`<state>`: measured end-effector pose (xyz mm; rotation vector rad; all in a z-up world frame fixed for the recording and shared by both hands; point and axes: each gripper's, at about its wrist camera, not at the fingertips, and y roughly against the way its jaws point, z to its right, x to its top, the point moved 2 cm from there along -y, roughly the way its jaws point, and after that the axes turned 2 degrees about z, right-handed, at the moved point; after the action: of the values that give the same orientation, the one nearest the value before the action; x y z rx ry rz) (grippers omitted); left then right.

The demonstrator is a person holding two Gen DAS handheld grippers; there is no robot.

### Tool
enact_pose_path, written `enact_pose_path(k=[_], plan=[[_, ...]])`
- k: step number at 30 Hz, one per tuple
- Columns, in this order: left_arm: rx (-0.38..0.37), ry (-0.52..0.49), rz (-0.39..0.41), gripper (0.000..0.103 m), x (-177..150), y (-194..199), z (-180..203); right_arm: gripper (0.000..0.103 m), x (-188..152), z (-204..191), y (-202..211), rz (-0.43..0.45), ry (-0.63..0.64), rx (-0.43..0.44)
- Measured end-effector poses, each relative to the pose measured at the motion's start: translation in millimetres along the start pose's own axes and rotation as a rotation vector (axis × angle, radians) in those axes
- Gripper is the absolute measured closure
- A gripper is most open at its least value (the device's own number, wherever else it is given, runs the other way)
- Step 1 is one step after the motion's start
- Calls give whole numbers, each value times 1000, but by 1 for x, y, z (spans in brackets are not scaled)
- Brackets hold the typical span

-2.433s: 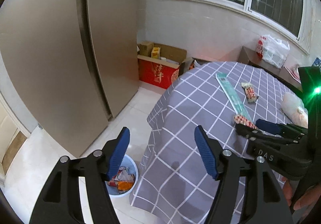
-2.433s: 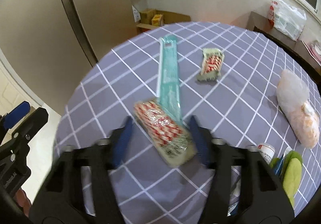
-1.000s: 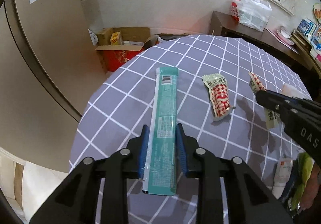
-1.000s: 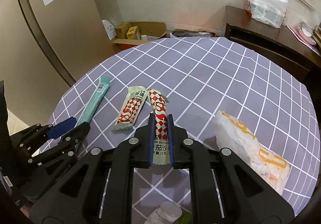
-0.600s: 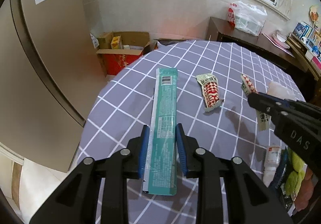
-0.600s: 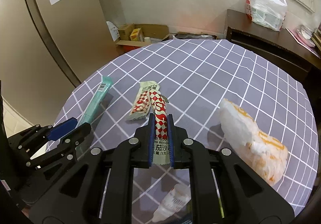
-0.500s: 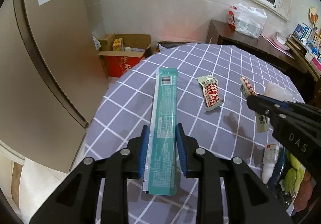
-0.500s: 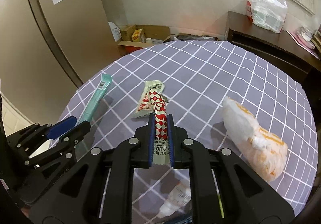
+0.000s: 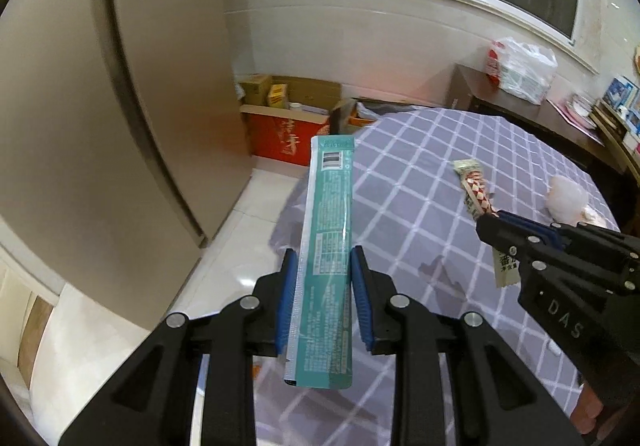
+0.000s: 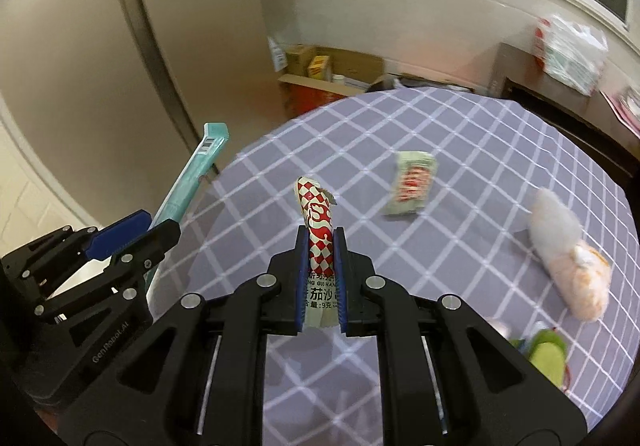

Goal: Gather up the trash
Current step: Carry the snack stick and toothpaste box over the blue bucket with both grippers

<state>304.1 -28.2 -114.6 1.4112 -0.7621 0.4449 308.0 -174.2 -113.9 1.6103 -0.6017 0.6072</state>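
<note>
My left gripper (image 9: 323,266) is shut on a long teal wrapper (image 9: 329,230), held in the air past the edge of the round table (image 9: 420,182). From the right wrist view that wrapper (image 10: 200,166) sticks up at the left. My right gripper (image 10: 321,246) is shut on a red-and-white checked sachet (image 10: 317,218), lifted above the cloth; in the left wrist view it (image 9: 486,224) shows at the right, holding the sachet (image 9: 476,194). Another red-and-white packet (image 10: 410,182) lies flat on the table.
A grey checked cloth covers the table. A white and orange bag (image 10: 568,250) and a green item (image 10: 548,358) lie at the right. A tall beige fridge (image 9: 100,106) stands left, cardboard boxes (image 9: 288,118) on the floor behind, a dark sideboard (image 9: 532,114) with a plastic bag.
Both grippers lifted and drew back toward the table's left edge with their wrappers. The teal wrapper now hangs over the floor; more fridge and floor show.
</note>
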Motion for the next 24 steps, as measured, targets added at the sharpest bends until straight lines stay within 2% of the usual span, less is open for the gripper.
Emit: enact_pose_path(k=[10, 21, 22, 23, 24], plan=[[84, 119, 0, 77, -23, 22, -75, 91, -8, -81, -8, -20, 120, 76], [189, 222, -46, 77, -63, 29, -162, 91, -28, -169, -35, -80, 215, 159], [193, 228, -50, 83, -66, 28, -167, 91, -31, -177, -39, -91, 222, 167], [194, 233, -56, 96, -71, 27, -172, 91, -34, -184, -44, -100, 228, 171], [196, 247, -74, 96, -75, 24, -180, 91, -36, -191, -48, -109, 234, 173]])
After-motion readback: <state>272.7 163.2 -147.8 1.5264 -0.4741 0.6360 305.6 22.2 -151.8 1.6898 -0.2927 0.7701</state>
